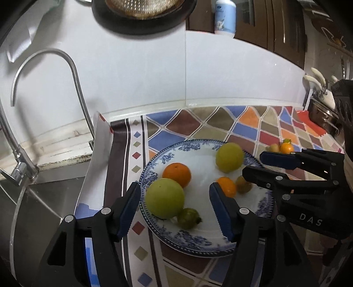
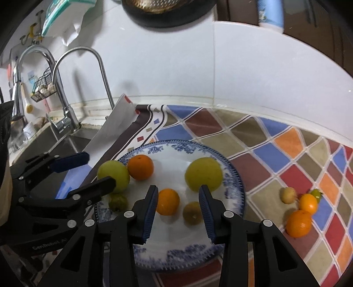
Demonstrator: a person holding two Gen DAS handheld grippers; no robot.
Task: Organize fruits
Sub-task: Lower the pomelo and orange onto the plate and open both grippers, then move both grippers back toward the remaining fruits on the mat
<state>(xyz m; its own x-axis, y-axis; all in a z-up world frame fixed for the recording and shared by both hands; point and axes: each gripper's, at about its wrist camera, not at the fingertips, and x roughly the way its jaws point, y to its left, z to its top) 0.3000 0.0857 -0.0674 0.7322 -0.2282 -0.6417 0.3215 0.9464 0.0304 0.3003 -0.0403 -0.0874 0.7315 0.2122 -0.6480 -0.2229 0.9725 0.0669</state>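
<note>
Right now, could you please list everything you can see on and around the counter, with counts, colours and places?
Plate: one, white with blue pattern, on the cloth.
Fruits on plate: six; two large green, two orange, two small greenish.
Fruits off plate: four; two orange, one pale yellow, one small green, right of plate.
Cloth: one, multicoloured diamonds, covering the counter.
Taps: two, steel, over the sink at left.
Bottle: one, pale blue, on the ledge above.
Left gripper: black, blue pads, open over plate.
Right gripper: same, open over plate.
</note>
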